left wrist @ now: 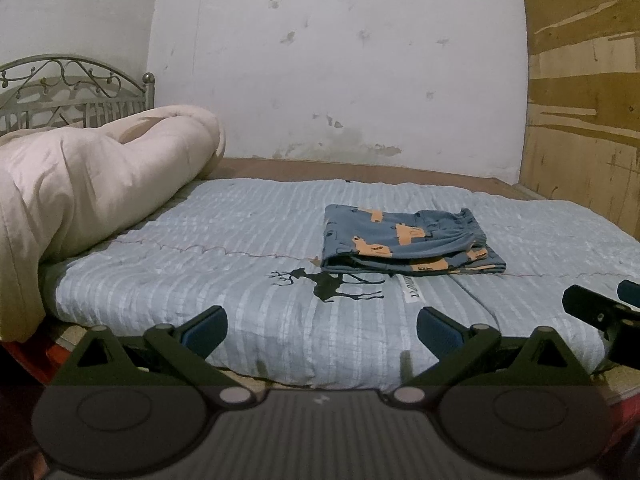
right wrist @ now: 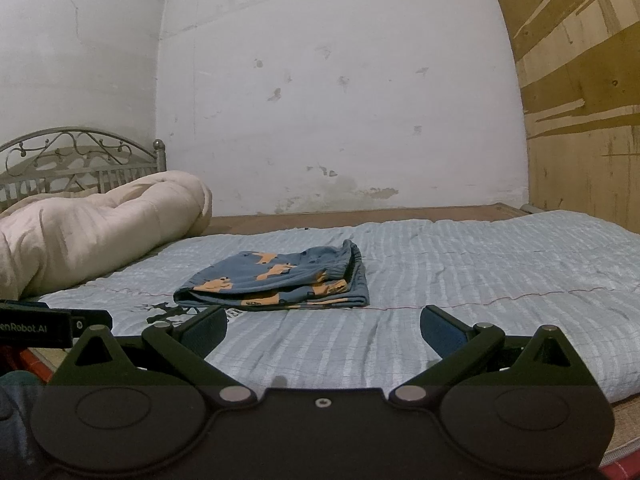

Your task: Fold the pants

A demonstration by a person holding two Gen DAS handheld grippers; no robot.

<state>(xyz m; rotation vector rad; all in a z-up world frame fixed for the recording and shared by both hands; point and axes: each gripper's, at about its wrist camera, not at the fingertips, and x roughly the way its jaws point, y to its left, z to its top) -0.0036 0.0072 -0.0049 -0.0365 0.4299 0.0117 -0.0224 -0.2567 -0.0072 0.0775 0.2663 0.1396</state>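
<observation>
Blue pants with an orange print lie folded in a compact stack on the light blue bedspread, elastic waistband on top at the right. They also show in the right wrist view, ahead and left of centre. My left gripper is open and empty, low over the bed's front edge, short of the pants. My right gripper is open and empty, also held back from the pants. The right gripper's side shows at the right edge of the left wrist view.
A rolled beige comforter lies at the left by the metal headboard. A white wall stands behind the bed and a wooden panel at the right. A black deer print marks the bedspread.
</observation>
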